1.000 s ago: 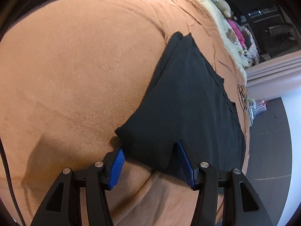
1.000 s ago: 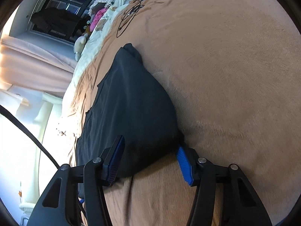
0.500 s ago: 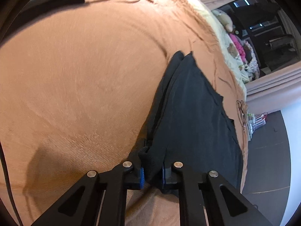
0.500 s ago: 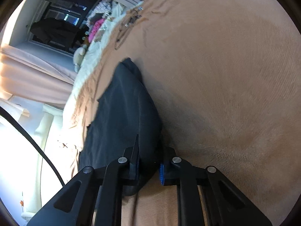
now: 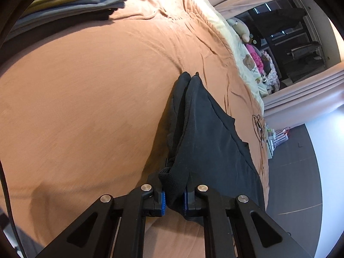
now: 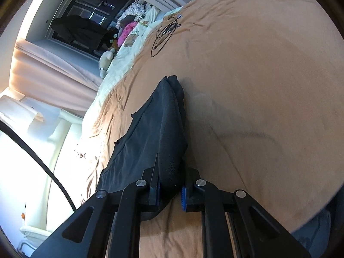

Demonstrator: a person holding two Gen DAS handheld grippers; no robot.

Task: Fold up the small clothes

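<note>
Because a fold needs both near corners carried together, I have left claw (image 5: 173,197) and right claw (image 6: 169,193) each clenched on the garment (image 5: 210,137) above the bed (image 5: 86,99).

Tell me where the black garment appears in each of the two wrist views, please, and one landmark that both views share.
Left wrist view: black garment runs from centre to lower right, pinched in the left claw.
Right wrist view: black garment runs from centre to lower left, pinched in the right claw.
Shared landmark: pink plush toy.

No readable text, labels, brands or numbers appear in either view; nothing on the bed or in the room carries legible writing.
</note>
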